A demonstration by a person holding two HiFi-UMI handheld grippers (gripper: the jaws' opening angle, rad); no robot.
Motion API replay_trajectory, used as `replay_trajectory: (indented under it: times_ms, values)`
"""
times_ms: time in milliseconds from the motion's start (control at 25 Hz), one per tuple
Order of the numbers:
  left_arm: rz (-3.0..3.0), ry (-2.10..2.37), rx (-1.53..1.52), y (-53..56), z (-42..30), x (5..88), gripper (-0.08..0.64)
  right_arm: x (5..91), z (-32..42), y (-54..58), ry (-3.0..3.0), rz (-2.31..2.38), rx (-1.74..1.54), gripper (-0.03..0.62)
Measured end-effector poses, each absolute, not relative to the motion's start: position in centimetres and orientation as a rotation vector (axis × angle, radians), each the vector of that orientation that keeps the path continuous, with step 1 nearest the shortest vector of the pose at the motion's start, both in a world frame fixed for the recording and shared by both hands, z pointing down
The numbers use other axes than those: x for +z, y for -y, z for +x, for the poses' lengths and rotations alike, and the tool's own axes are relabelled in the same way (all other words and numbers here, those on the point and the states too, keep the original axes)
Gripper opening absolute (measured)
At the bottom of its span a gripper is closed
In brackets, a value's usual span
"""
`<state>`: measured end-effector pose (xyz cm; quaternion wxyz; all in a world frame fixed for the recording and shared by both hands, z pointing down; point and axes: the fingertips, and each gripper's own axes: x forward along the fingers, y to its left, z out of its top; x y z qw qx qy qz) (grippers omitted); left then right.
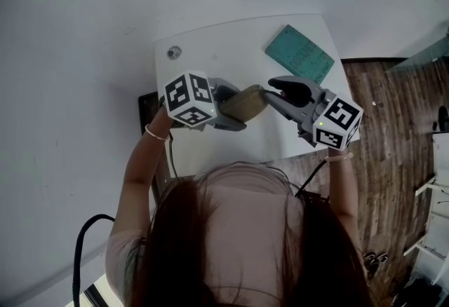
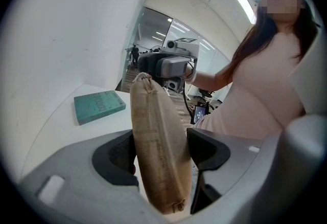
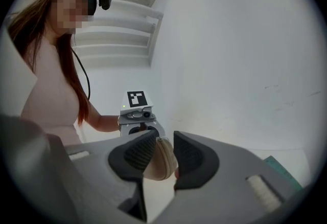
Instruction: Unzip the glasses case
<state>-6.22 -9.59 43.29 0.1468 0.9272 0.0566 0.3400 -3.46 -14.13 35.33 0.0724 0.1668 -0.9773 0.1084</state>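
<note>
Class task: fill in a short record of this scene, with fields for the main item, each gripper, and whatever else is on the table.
Item: tan fabric glasses case, held off the white table
Left gripper: shut on the case, pads pressing both sides
Right gripper: jaws apart around the case's other end, not clamped
Also on table: teal book, lying flat
Zip: cannot tell whether it is open

The left gripper (image 2: pixel 161 155) clamps a tan glasses case (image 2: pixel 157 131) on edge between its dark pads at 6 o'clock. The right gripper (image 2: pixel 169 67) sits at the case's far tip. A teal book (image 2: pixel 98 106) lies on the white table (image 2: pixel 61 138) at 9 o'clock, and a person (image 2: pixel 260 95) in pink is at 3 o'clock.
</note>
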Motion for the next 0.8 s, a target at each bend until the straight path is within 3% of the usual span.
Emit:
replay_trajectory:
  times_ms: [800]
  values:
    - [2.702,-0.541,0.934,6.6,-5.9,39.3,0.305,32.0,-3.7,11.6,2.942,-0.026,0.423,0.146]
